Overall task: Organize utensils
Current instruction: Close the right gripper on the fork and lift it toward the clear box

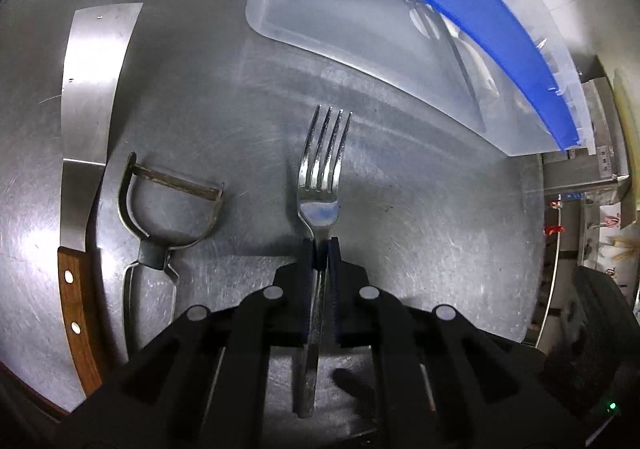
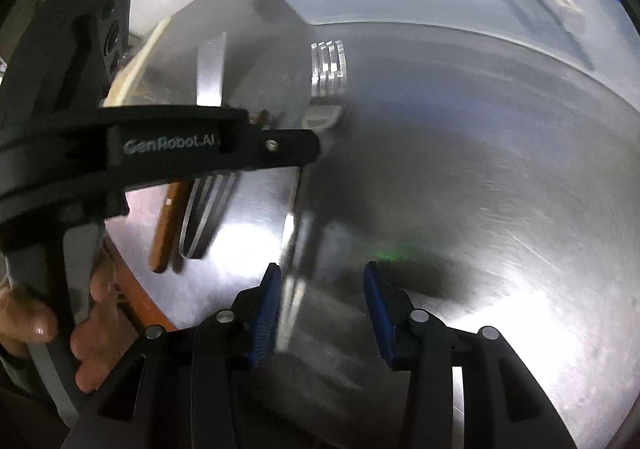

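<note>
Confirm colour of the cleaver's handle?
Brown wood with pale rivets, on the steel cleaver's handle; clearest in the left wrist view.

Brushed steel table [image 1: 420, 229], scratched and dully reflective. Polished metal fork [image 1: 322, 185], glossy and mirror-bright at the bowl. Tarnished, rust-flecked metal peeler [image 1: 160, 217]. Satin steel cleaver blade [image 1: 94, 89] with riveted, varnished wooden handle [image 1: 76, 313]. Frosted translucent plastic container [image 1: 360, 21], smooth, with an opaque blue plastic edge [image 1: 500, 37]. Matt black plastic gripper fingers [image 2: 424, 333] carrying ribbed blue pads [image 2: 266, 313].
</note>
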The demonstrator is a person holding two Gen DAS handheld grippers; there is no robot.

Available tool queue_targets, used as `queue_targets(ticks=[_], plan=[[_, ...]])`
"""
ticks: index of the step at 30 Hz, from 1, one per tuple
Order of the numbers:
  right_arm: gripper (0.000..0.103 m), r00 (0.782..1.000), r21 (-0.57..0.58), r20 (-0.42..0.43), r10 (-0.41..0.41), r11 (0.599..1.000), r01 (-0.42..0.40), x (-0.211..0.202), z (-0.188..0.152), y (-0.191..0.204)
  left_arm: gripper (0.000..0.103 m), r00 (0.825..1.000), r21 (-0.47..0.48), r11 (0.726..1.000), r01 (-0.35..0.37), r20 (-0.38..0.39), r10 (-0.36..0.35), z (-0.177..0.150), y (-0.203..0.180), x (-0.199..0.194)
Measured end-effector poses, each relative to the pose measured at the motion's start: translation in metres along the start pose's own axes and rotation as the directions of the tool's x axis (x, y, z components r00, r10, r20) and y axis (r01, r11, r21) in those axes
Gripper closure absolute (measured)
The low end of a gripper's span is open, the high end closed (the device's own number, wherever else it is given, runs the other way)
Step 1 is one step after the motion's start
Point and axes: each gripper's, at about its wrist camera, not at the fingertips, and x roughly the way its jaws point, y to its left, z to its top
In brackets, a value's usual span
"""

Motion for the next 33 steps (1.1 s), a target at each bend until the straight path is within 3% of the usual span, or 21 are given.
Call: queue_targets(ticks=[3,9,10,12,20,24,27,33], plan=[[0.059,0.998,0.004,-0.008,0.069,0.998,-0.069,0.013,0.007,0.005,0.096,1.000,0.004,1.000,0.022,0.000,-0.022,-0.002,0.006,-0.007],[0.059,0.989,-0.028,0.059,0.134,0.991,-0.133,0.027,0.019,0.017,0.096,0.998,0.010,0.998,0.059,-0.018,-0.059,-0.004,0.004,-0.007],[0.061,0.988,-0.026,0.068,0.137,0.990,-0.136,0.029,0.021,0.019,0.096,0.998,0.011,0.998,0.060,-0.018,-0.060,-0.004,0.006,-0.008],[0.090,0.993,-0.021,0.070,0.092,0.996,-0.091,0.029,0.022,0.019,0.096,0.998,0.015,0.998,0.056,-0.014,-0.056,-0.004,0.005,-0.009],[0.093,0.987,0.089,0.070,0.147,0.984,-0.153,0.026,0.026,0.003,0.096,0.994,0.001,0.995,0.103,-0.028,-0.103,-0.002,0.008,-0.011],[0.093,0.981,0.101,0.092,0.170,0.979,-0.179,0.003,0.016,0.001,0.096,0.985,0.024,0.985,0.169,-0.023,-0.169,-0.007,-0.002,-0.031],[0.095,0.973,0.065,0.144,0.178,0.980,-0.189,-0.033,0.015,0.013,0.096,0.979,0.096,0.975,0.199,0.029,-0.202,-0.015,-0.019,-0.064],[0.096,0.941,-0.007,0.287,0.180,0.983,-0.186,-0.105,0.028,0.032,0.096,0.940,0.251,0.936,0.248,0.172,-0.295,-0.011,-0.055,-0.132]])
